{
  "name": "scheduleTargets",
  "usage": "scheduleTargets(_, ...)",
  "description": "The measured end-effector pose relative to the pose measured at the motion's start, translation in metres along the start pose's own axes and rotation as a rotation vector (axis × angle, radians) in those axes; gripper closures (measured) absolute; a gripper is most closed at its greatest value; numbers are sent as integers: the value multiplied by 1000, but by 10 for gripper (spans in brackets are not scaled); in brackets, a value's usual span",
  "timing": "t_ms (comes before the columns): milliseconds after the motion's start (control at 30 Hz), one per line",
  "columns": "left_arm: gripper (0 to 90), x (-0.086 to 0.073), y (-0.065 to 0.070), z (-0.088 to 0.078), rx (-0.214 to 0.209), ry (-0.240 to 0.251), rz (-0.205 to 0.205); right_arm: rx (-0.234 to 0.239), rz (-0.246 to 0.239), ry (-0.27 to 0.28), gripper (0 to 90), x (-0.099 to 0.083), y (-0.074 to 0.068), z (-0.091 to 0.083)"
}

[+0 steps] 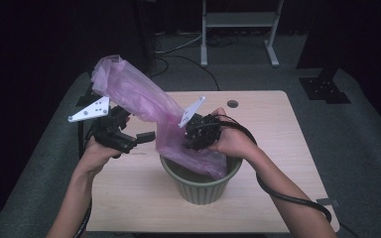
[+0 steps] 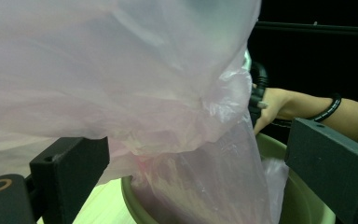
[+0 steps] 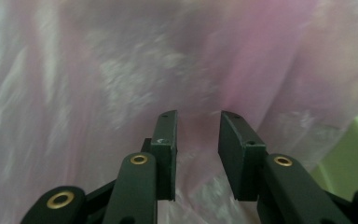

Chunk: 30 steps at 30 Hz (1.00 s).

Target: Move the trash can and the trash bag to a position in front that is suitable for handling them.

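The pink plastic bag rises at a slant from the green ribbed pot, which stands on the wooden table near its front edge. The bag's lower end lies inside the pot, against the rim on the person's right; its upper end reaches up and away toward the table's far left corner. The left gripper sits just left of the bag above the pot rim; in the left gripper view its 2 jaws stand wide apart with the film hanging between them, and neither pad presses on it, so the claw is open. The right gripper is at the bag's lower part, directly over the pot. In the right gripper view its 2 jaws stand with a narrow gap between them, pointed into the film; the film lies close ahead of the tips, and no fold is seen clamped between the pads. The green pot wall shows at the right edge of that view.
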<state>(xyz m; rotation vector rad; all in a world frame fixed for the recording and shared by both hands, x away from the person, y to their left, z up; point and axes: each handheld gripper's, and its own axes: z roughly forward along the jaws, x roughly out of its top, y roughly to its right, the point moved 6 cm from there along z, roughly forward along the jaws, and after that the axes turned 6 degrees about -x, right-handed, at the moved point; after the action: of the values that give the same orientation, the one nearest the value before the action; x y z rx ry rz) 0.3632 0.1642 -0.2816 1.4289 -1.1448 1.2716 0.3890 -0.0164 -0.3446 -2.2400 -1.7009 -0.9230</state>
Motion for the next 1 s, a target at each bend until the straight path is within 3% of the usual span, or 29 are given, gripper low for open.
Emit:
scheduleTargets(200, 52, -3, 3, 1, -10, -8, 4, 48, 44, 62, 627, -7, 4, -19)
scheduleTargets(267, 51, -5, 4, 5, -13, -17, 0, 87, 75, 123, 604, -12, 7, -35)
scheduleTargets(333, 52, -6, 4, 7, -17, -21, 1, 92, 85, 136, 598, -12, 8, -38)
scheduleTargets(367, 52, -6, 4, 9, -20, -28, 3, 119, 131, 211, 581, -11, 13, -50)
scheduleTargets(500, 52, -6, 5, 17, -32, -50, 14, 158, 179, 314, 507, -2, 17, -63)
scheduleTargets(667, 52, -8, 10, 27, -54, -71, -6, 134, 182, 361, 490, 12, 18, -64)
scheduleTargets(700, 63, -9, 14, 30, -66, -79, -33, 115, 173, 372, 507, 19, 19, -61)
scheduleTargets(733, 69, -9, 14, 30, -66, -79, -33, 115, 173, 372, 507, 19, 19, -61)
scheduleTargets(767, 69, -8, 14, 32, -81, -87, 6, 112, 171, 375, 518, 21, 19, -60)
scheduleTargets(800, 70, -9, 15, 34, -89, -92, 2, 107, 161, 379, 551, 25, 18, -58)
scheduleTargets(867, 69, -8, 17, 36, -105, -114, 41, 93, 144, 373, 756, 29, 15, -53)
scheduleTargets(933, 69, -8, 18, 36, -108, -119, 44, 79, 123, 372, 896, 29, 13, -53)
scheduleTargets(1000, 69, -8, 21, 36, -113, -124, 45, 80, 106, 368, 900, 26, 10, -55)
